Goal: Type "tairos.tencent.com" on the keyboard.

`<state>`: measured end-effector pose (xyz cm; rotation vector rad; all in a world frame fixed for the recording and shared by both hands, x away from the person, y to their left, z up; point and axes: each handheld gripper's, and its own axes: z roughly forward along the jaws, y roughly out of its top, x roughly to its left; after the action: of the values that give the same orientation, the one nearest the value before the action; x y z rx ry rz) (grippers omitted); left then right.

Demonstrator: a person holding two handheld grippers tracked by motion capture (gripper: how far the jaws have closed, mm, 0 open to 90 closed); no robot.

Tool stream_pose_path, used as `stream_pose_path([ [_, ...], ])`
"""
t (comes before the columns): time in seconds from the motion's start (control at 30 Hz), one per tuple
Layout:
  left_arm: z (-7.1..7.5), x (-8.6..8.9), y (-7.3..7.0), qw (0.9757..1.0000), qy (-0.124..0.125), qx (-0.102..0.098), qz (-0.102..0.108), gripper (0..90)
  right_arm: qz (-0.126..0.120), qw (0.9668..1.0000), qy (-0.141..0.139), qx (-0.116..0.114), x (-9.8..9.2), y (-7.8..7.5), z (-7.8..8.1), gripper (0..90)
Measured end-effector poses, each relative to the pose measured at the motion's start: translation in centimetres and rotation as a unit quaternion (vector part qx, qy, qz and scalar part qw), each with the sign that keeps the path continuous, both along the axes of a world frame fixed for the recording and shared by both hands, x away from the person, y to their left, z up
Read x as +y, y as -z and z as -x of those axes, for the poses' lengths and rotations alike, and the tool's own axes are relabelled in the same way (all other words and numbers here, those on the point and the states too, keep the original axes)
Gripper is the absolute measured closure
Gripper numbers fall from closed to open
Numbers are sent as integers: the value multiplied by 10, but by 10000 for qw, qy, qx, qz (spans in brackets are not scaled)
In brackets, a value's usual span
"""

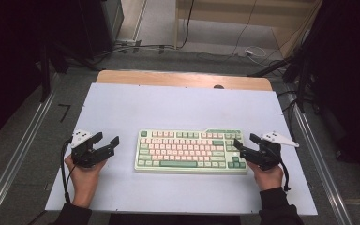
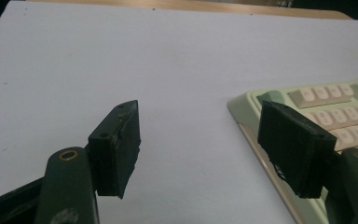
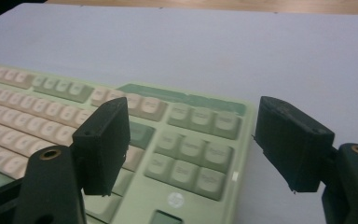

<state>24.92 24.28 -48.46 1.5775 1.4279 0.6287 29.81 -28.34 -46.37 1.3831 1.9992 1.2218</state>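
A pale green keyboard with pink and green keys lies in the middle of the white sheet. My left gripper is a short way left of it, open, with nothing between its jaws. In the left gripper view the gripper frames bare sheet, and the keyboard's left end sits behind the right jaw. My right gripper is open at the keyboard's right end. In the right gripper view the gripper has one jaw over the keys and the other past the edge.
The white sheet covers a wooden table whose far strip stays bare. Metal rails run along both sides of the table. Cables lie on the floor beyond the far edge.
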Motion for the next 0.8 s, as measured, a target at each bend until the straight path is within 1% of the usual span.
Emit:
stream_pose_path([
  [0.07, -1, 2, 1, 10000, -57, 66, -18, 305, 2, 9999, 109, 7, -9, 1, 0, 246],
  [0.27, -4, 7, 4, 9996, -210, 142, -97, 305, 44, 9989, 471, 52, -35, 5, -1, 247],
  [0.43, -7, 14, 7, 9992, -359, 173, -55, 305, 58, 9970, 759, 150, -55, 10, -3, 246],
  [0.5, -8, 16, 7, 9990, -403, 192, -42, 305, 91, 9962, 849, 178, -60, 12, -5, 246],
  [0.63, -9, 18, 8, 9988, -457, 197, -39, 305, 63, 9941, 1052, 265, -71, 15, -7, 246],
  [0.8, -11, 18, 9, 9987, -457, 218, -32, 305, 27, 9927, 1160, 327, -77, 18, -9, 246],
])
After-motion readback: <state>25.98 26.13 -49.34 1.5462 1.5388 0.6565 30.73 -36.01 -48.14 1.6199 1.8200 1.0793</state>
